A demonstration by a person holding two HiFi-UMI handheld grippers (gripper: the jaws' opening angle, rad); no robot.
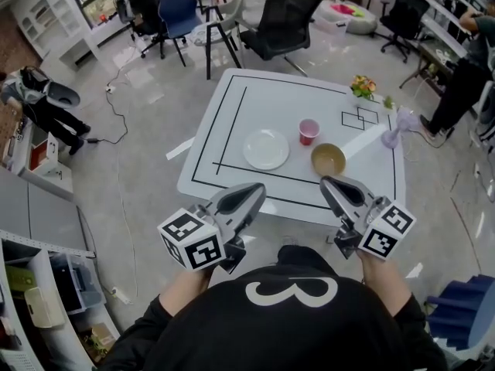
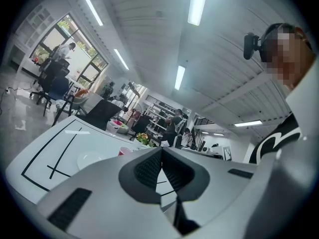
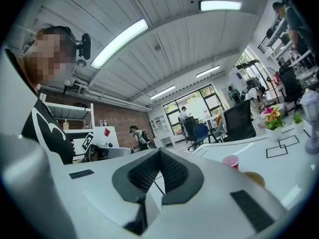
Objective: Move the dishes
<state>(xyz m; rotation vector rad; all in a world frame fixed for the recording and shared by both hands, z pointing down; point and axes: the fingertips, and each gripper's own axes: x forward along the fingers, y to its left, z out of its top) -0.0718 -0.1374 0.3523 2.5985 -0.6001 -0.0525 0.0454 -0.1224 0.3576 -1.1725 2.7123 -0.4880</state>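
Note:
A white plate (image 1: 266, 149) lies near the middle of the white table (image 1: 232, 107). To its right stand a pink cup (image 1: 308, 131) and a tan bowl (image 1: 329, 160). My left gripper (image 1: 254, 191) is held at the table's near edge, shut and empty, in front of the plate. On the right, my right gripper (image 1: 331, 184) is also shut and empty, just short of the bowl. The left gripper view shows the plate (image 2: 92, 159) and cup (image 2: 124, 151) past the closed jaws. The right gripper view shows the cup (image 3: 231, 161) and bowl (image 3: 255, 179).
Black tape lines mark the table. A flower pot (image 1: 363, 88) and a small lilac fan (image 1: 396, 129) stand at its far right. Office chairs (image 1: 282, 23) sit beyond the far edge. Shelves and bins (image 1: 46, 284) line the left. People stand at the room's sides.

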